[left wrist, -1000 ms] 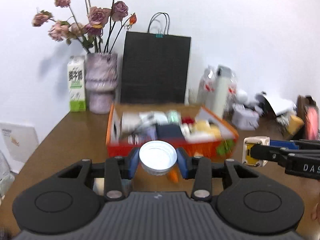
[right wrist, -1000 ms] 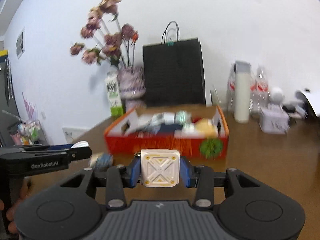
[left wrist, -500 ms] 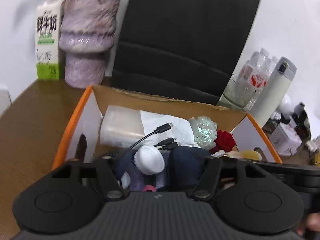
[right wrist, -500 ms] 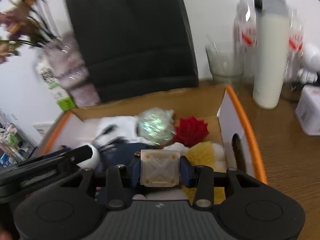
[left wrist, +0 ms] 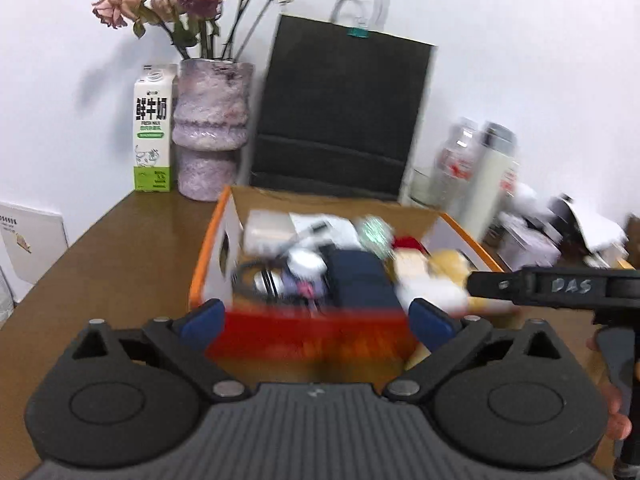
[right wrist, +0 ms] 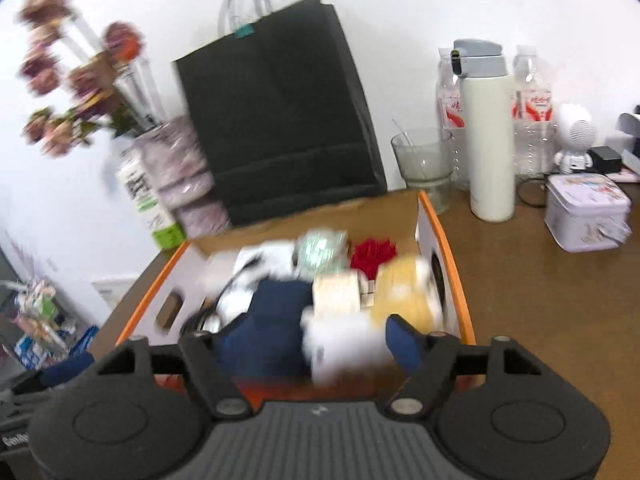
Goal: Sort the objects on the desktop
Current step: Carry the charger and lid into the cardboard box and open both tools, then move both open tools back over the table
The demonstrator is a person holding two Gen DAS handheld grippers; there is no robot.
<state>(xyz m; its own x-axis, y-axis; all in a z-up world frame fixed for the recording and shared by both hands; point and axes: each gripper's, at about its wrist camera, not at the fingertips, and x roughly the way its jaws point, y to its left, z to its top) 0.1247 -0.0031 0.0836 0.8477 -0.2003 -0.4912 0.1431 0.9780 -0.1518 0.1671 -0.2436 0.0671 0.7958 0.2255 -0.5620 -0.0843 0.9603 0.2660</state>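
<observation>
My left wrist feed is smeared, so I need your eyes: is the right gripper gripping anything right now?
Observer: Its jaws are opening. A blurred white block lies between the pads of the right gripper, apart from the left pad, over the orange box.
Operator: Anything behind the box's right corner?
Observer: A glass bowl with a thin stick in it, beside the white flask.
Operator: And further right?
Observer: A white printed tin, lid on, on the table.

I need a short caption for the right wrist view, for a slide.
Right tongs opening over the orange box, a blurred white cube between the pads, apparently released.
</observation>
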